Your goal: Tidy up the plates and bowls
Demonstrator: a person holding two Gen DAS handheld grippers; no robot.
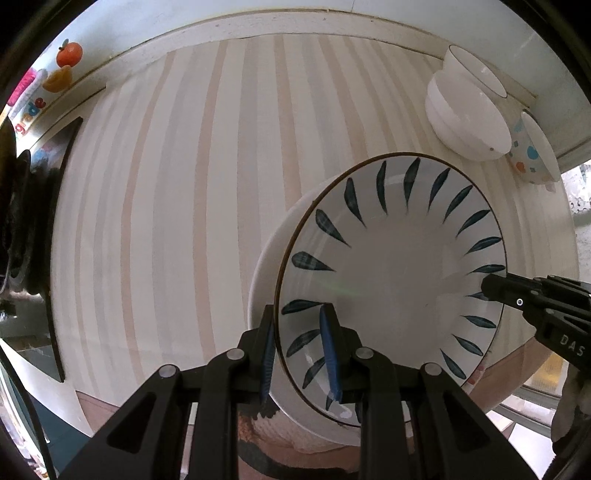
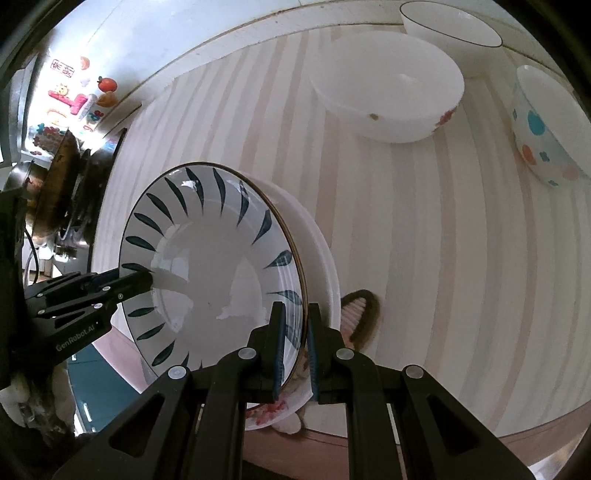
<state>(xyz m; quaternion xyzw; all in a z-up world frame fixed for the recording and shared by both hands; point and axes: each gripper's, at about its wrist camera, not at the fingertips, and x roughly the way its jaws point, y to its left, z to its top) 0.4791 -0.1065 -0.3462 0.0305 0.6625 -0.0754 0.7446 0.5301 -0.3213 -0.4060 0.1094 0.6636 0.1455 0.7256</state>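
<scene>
A white leaf-patterned plate [image 1: 391,280] sits stacked on a plain white plate [image 1: 266,273] near the striped bench's front edge. Farther back stand nested white bowls [image 1: 465,122], with a black-rimmed bowl [image 2: 450,26] behind and a dotted bowl [image 2: 543,125] beside them.

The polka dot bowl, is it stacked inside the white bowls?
No, in the right wrist view the polka dot bowl stands alone on the striped table, apart from the white bowls.
</scene>
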